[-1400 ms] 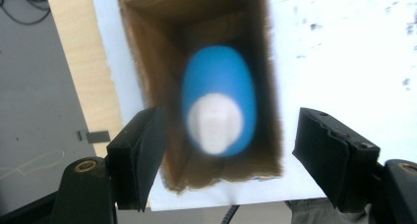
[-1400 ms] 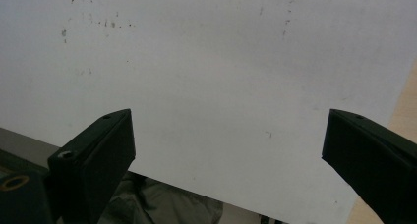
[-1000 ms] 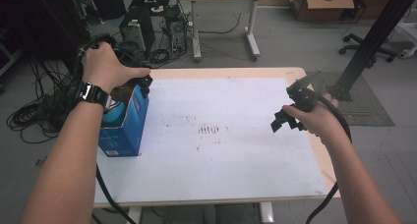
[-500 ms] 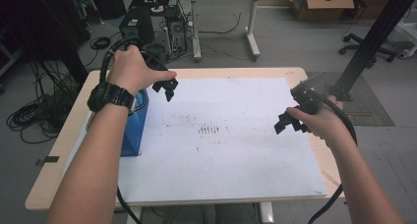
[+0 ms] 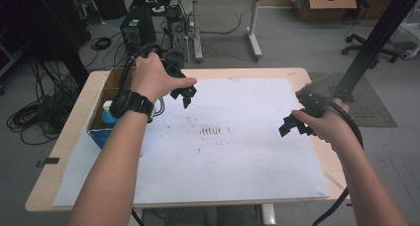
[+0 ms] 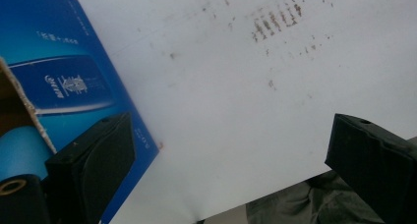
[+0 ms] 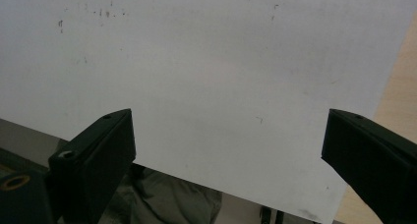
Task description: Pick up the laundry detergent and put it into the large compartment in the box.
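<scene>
Your left hand-held gripper (image 5: 185, 93) has come away from the blue box (image 5: 101, 129) toward the middle of the table (image 5: 74, 122), its jaws just opened and empty. Your right hand-held gripper (image 5: 293, 127) stays released over the stained white sheet (image 5: 237, 151). Cables and desks lie beyond. The left gripper view reveals the box's printed side (image 6: 74, 81) just beside one jaw.

Open left tool (image 5: 184, 92) beside blue box (image 5: 101, 129)

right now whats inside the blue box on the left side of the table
The blue box stands open at the top, brown card inside. A light blue rounded thing with a white top sits in it. The left forearm covers the rest.
</scene>
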`<move>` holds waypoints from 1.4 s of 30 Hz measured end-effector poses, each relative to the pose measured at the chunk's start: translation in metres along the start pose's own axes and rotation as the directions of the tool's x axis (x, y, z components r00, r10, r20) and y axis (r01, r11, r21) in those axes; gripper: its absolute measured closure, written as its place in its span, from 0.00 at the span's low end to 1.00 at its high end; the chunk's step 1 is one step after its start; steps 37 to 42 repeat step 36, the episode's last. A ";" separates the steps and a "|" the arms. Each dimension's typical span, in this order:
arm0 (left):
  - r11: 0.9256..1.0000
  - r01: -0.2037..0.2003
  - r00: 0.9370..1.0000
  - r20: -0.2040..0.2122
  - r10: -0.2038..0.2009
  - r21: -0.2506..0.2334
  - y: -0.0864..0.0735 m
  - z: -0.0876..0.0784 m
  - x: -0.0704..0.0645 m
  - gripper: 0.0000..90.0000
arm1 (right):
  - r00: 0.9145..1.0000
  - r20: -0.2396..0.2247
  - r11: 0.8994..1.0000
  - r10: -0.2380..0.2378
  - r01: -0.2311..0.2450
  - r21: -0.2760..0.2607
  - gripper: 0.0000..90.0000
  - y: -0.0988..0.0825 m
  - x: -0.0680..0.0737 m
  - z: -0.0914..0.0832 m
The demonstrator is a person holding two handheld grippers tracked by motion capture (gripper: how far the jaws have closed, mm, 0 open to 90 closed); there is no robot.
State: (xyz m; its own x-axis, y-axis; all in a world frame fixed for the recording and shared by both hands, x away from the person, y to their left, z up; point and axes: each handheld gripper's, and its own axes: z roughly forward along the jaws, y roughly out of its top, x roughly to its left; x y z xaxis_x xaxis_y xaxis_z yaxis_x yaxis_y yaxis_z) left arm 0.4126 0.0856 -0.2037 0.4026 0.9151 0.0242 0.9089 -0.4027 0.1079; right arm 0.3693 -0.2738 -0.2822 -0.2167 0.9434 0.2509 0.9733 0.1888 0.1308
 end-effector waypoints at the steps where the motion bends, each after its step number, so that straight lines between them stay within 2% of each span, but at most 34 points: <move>1: 1.000 -0.001 1.000 0.001 0.001 -0.002 0.000 0.001 -0.001 0.06 | 1.000 0.000 1.000 0.002 -0.002 0.001 0.07 0.000 0.000 0.000; 12: 1.000 0.004 1.000 0.010 -0.004 -0.006 -0.001 0.011 -0.008 0.05 | 1.000 0.002 1.000 -0.006 0.006 -0.002 0.07 -0.003 0.002 -0.001; 19: 1.000 0.001 1.000 0.012 -0.001 -0.005 -0.001 0.012 -0.008 0.05 | 1.000 0.005 1.000 -0.002 0.002 -0.001 0.07 -0.004 0.002 -0.002; 21: 1.000 0.013 1.000 0.013 -0.013 -0.011 -0.001 0.012 -0.008 0.05 | 1.000 0.006 1.000 -0.002 0.002 -0.001 0.07 -0.004 0.002 -0.002; 32: 1.000 0.004 0.999 0.034 -0.004 -0.013 -0.001 0.013 -0.008 0.05 | 1.000 0.005 1.000 -0.001 0.001 0.004 0.07 -0.003 0.003 -0.001; 42: 1.000 0.004 1.000 0.028 -0.004 -0.006 -0.002 0.013 -0.007 0.05 | 1.000 0.003 1.000 -0.006 0.006 0.004 0.07 -0.002 0.003 -0.001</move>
